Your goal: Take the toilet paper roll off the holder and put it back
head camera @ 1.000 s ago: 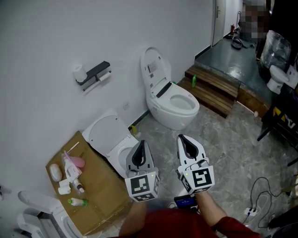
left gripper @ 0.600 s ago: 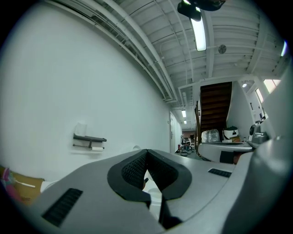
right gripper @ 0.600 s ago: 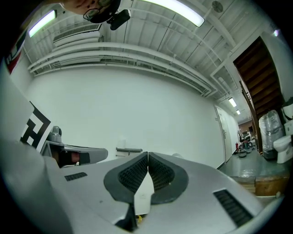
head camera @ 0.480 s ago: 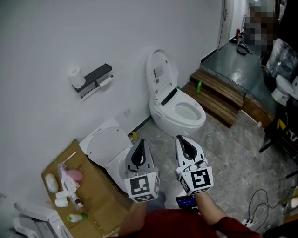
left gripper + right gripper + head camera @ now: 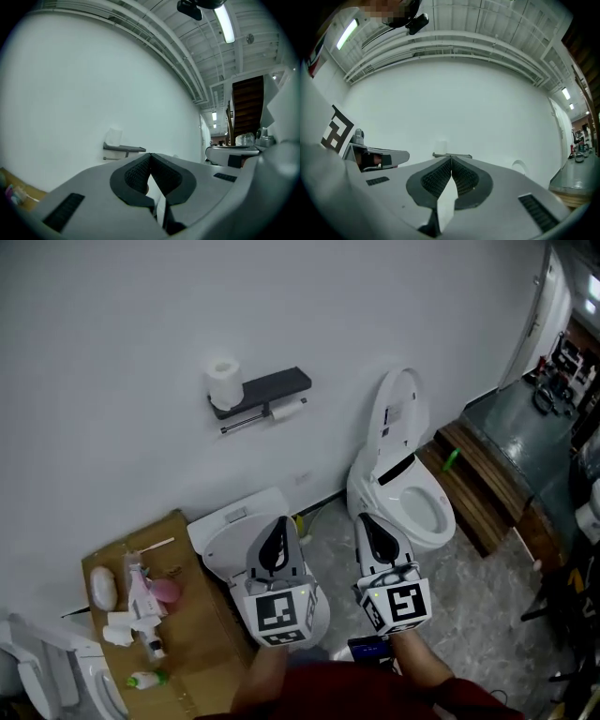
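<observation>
Approach to the wall: I hold both grippers low and well short of the holder [image 5: 267,385], with the take-off not yet begun. The left gripper [image 5: 277,523] and right gripper [image 5: 367,519] ride side by side above the floor. Each has its jaws clenched tip to tip, with nothing between them.

The roll [image 5: 289,410] hangs on the bar under the holder's dark shelf, on the side toward the toilet [image 5: 403,498]. A second roll [image 5: 223,382] stands upright on the shelf's left end. Neither is touched. I take the hanging one to be the task's roll, though the task sentence does not settle it.

As I judge it, this is the reach-in stage. The next move calls for lifting one gripper up and forward to the bar and spreading its jaws wide enough to span the roll. It then has to close across the soft paper without crushing it and draw it along the bar to the free end. From here I cannot tell which end of the bar is open, so I would check that first.
</observation>
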`<state>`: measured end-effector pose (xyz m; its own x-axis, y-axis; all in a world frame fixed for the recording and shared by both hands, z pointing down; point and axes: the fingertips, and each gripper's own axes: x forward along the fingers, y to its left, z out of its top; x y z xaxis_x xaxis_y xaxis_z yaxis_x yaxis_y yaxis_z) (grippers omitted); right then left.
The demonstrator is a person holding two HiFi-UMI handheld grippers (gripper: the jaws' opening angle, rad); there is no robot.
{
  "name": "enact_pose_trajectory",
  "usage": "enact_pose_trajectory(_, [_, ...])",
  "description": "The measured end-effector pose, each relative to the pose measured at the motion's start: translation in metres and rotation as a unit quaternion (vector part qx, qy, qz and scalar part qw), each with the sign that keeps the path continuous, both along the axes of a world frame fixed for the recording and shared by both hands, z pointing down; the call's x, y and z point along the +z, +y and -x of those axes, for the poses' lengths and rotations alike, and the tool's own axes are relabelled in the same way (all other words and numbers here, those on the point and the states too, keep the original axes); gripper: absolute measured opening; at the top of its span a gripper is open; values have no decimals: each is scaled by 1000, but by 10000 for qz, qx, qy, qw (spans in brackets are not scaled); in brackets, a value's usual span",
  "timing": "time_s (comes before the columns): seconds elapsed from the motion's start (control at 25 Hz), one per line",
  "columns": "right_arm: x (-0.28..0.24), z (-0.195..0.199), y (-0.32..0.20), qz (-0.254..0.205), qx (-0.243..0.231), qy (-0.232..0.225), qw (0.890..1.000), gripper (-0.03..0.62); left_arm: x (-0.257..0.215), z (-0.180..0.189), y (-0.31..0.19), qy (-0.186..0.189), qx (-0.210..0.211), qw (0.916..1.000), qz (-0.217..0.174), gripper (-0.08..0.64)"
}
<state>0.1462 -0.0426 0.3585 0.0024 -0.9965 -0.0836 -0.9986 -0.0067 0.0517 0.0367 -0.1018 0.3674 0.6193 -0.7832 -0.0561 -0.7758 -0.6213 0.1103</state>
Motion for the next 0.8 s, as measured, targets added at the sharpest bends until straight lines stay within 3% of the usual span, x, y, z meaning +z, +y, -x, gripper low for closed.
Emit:
enact_pose_trajectory(0.28, [-9,29,-77,-76,-456,-6,9989,18,-5,32,-69,81,-458,9989,8,6])
enact_pose_trajectory(0.8, [-13,32,-206,-214,-1278,-275,9912,18,-15,43,-165,-215,-1327,9909,-103,6])
